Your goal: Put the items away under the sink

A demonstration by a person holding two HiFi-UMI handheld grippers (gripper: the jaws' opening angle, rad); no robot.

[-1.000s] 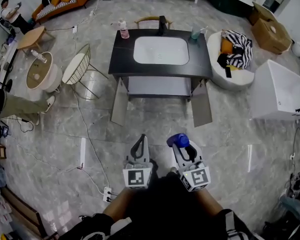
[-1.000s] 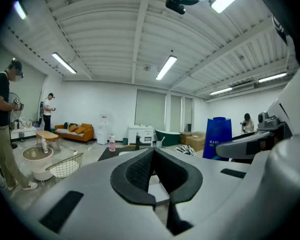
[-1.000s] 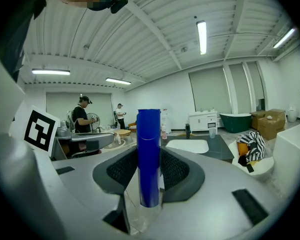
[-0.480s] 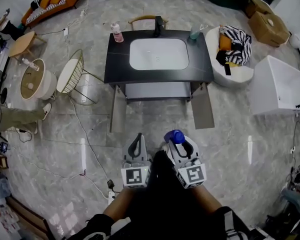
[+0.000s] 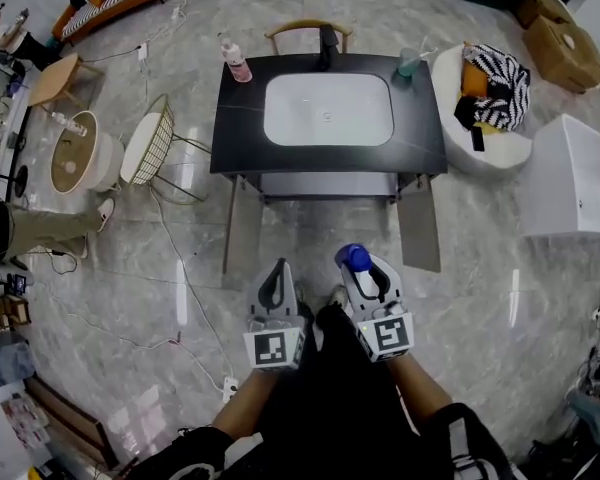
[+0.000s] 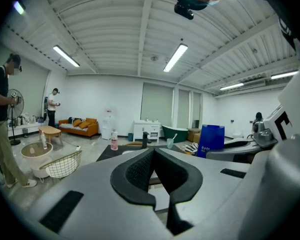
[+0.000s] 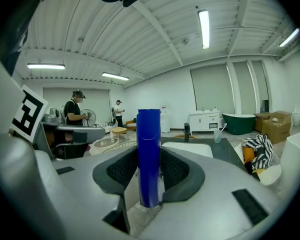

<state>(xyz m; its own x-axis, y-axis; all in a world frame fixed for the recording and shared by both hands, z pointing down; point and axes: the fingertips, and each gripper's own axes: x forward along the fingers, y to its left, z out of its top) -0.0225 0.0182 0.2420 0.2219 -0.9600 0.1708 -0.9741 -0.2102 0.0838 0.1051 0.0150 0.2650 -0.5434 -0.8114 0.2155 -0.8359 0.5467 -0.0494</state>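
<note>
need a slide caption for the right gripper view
Right claw grips an upright blue bottle, black sink counter ahead.

In the head view only the blue bottle's (image 5: 353, 257) rounded top shows, its body hidden within the right gripper (image 5: 363, 273); the space under the sink (image 5: 328, 109) lies mostly hidden beneath the black table (image 5: 242, 118); a bystander (image 5: 25, 230) is cut off at the left edge; the pink bottle's (image 5: 237, 63) label is too small to read.
</note>
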